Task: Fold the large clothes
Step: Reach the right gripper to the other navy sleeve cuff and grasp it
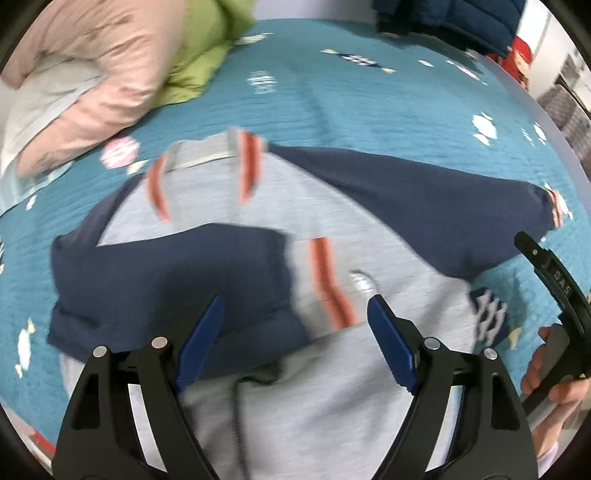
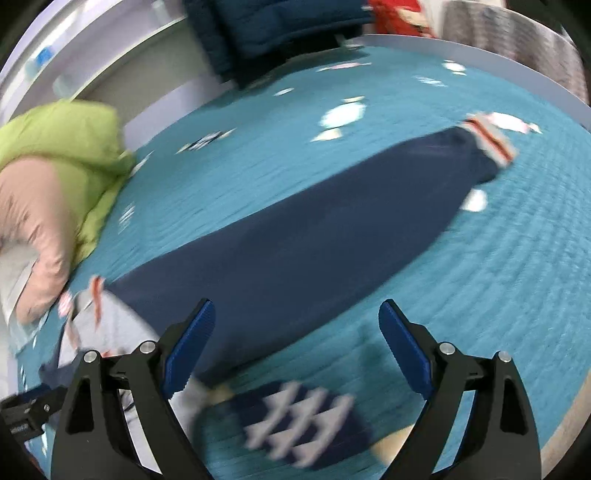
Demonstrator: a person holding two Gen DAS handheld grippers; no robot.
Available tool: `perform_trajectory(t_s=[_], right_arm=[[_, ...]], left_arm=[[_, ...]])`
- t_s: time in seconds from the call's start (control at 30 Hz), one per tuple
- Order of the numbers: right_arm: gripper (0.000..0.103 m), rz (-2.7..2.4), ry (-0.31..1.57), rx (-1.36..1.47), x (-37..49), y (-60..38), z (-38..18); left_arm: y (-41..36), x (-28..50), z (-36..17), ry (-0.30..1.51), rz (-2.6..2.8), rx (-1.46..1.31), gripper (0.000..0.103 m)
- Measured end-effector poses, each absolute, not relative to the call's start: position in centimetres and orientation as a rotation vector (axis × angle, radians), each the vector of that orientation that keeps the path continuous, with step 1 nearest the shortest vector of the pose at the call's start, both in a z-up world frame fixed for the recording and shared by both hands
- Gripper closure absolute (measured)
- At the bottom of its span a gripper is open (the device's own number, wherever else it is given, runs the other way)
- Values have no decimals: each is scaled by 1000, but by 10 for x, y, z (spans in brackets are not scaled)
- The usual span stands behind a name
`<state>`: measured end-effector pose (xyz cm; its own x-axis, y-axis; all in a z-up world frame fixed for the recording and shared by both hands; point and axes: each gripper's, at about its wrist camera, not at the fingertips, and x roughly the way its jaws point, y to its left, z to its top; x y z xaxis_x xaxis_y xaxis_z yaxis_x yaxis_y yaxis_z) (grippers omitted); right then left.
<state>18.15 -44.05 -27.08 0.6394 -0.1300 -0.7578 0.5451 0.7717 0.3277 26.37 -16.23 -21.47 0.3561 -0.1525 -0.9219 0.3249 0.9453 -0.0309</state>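
A grey sweatshirt (image 1: 280, 206) with navy sleeves and orange stripes lay spread on the teal quilted bedspread (image 1: 369, 99), its collar pointing toward the far side of the bed. One navy sleeve (image 1: 166, 288) was folded across the grey body, its striped cuff lying on the chest; the other navy sleeve (image 2: 295, 236) stretched out straight over the bedspread, ending in a grey and orange cuff (image 2: 491, 140).

The left gripper (image 1: 295, 314) hung over the lower half of the sweatshirt with its blue-padded jaws spread wide and nothing between them. The right gripper (image 2: 297, 314) was likewise wide apart and empty, poised above the near end of the outstretched sleeve, close to a navy patch with white zigzag marks (image 2: 295, 424). From the left wrist view, the person's right hand (image 1: 550, 376) could be seen wrapped around the black handle of the other tool at the edge.

A pink pillow (image 1: 88, 81) and a green pillow (image 1: 199, 48) were heaped at one corner of the bed, and a dark blue padded garment (image 2: 280, 33) lay at the far edge. Both views were smeared with motion blur.
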Motion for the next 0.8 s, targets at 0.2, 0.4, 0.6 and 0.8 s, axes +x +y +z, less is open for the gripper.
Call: perform_trajectory(t_s=[0.2, 0.4, 0.6, 0.8], right_arm=[[16, -523, 772, 712, 167, -503, -285], [16, -611, 759, 779, 168, -552, -303], [16, -710, 747, 686, 177, -592, -309], [14, -685, 715, 672, 192, -615, -312]], left_arm=[[-215, 273, -232, 1171, -371, 185, 25], [-251, 300, -274, 1295, -375, 152, 69], [-258, 302, -292, 1274, -338, 185, 70], [-259, 296, -296, 1243, -309, 180, 70]])
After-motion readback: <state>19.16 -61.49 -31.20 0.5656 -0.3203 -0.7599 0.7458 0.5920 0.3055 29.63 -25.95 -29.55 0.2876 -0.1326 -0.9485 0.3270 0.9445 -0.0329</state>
